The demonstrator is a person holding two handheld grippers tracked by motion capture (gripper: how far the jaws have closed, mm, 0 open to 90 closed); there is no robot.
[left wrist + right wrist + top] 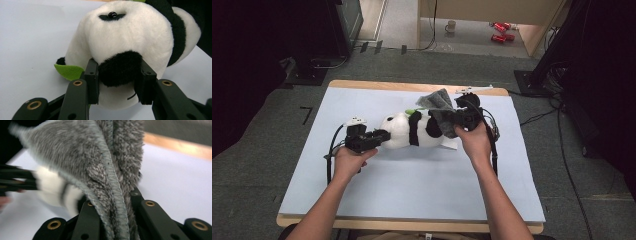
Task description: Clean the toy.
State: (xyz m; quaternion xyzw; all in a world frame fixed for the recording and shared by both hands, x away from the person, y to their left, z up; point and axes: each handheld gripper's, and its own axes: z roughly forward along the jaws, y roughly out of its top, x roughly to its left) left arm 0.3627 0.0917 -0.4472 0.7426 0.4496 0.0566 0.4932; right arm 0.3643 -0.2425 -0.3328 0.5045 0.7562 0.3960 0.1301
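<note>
A black and white plush panda (412, 131) lies on its side in the middle of the pale blue table top (412, 175). My left gripper (382, 136) is shut on the panda's black ear (120, 68), at the head end (130, 37). A green felt leaf (68, 71) sticks out beside the head. My right gripper (451, 121) is shut on a grey fluffy cloth (438, 107), bunched over the panda's rear end. In the right gripper view the cloth (100, 165) hangs in folds between the jaws, with the panda (53, 190) blurred behind it.
The table top has a wooden edge (412, 226) and stands on grey carpet. Black equipment stands at the far left (317, 35) and far right (572, 45). A mug (451, 26) and red cans (501, 31) lie on the floor beyond. Cables trail at the right (562, 150).
</note>
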